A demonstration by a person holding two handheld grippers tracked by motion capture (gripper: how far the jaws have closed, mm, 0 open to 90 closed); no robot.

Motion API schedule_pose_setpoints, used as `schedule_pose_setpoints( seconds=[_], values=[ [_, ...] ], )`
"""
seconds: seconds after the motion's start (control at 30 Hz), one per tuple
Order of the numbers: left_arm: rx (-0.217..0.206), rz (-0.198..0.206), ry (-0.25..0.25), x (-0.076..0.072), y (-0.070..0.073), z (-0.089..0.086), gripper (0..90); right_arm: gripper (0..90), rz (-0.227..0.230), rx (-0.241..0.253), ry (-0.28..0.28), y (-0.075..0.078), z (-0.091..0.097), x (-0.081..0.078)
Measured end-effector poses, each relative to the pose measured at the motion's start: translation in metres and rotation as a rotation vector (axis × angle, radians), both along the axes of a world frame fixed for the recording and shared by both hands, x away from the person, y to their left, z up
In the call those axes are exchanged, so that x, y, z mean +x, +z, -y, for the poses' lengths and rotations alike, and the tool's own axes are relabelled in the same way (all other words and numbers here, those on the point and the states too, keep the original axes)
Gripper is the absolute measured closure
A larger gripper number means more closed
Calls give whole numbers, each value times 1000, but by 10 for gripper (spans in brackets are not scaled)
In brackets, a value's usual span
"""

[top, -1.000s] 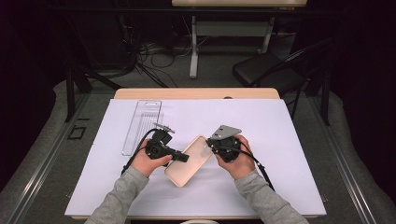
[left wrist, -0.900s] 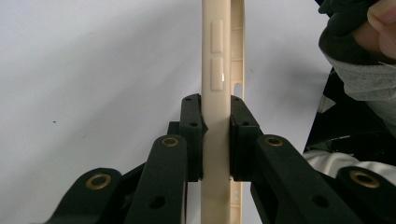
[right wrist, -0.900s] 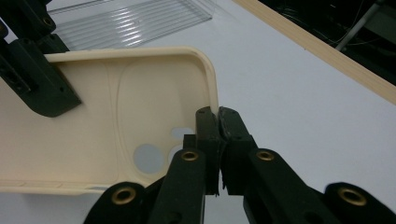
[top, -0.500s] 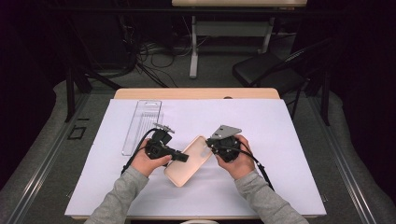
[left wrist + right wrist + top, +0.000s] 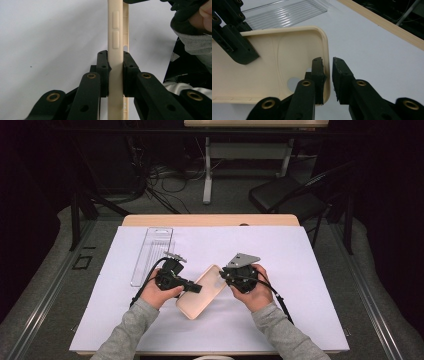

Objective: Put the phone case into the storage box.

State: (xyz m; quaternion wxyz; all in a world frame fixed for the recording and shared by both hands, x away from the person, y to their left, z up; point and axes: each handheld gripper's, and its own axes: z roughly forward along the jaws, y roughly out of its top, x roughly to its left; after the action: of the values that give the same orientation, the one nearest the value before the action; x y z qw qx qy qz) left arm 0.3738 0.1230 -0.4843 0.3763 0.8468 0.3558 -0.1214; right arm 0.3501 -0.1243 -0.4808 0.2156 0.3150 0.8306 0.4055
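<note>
While left gripper (image 5: 115, 75) clamps it, the smooth beige rounded-corner phone case (image 5: 115, 30) stands edge-on.

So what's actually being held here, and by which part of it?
The left gripper clamps the beige phone case by its side wall. The right gripper has just been opening; its fingers straddle the case's other rim with a gap.

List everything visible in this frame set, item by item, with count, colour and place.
phone case: 1, beige, mid-table between the grippers
clear tray: 1, transparent, left of the hands
paper: 1, white, covering the table
table: 1, wooden, edge at the far side
chair: 1, black, behind the table
left hand-held gripper: 1, black, shut on the case edge
right hand-held gripper: 1, black, jaws have just been opening, straddling the case rim
</note>
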Motion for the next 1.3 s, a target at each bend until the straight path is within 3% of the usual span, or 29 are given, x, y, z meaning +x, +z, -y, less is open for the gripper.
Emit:
schedule_pose_setpoints(
  seconds=[0.47,0.77,1.0,1.3],
  values=[
    [-36,62,66,1,2,-8,804,642,-2,41,-26,3,6,2],
    [-82,109,112,2,2,-14,804,552,-57,98,-23,3,9,5],
    [-124,151,153,0,4,-17,804,548,-127,179,-8,3,13,8],
    [-176,197,190,-3,5,-20,805,512,-147,229,10,1,14,9]
  ],
)
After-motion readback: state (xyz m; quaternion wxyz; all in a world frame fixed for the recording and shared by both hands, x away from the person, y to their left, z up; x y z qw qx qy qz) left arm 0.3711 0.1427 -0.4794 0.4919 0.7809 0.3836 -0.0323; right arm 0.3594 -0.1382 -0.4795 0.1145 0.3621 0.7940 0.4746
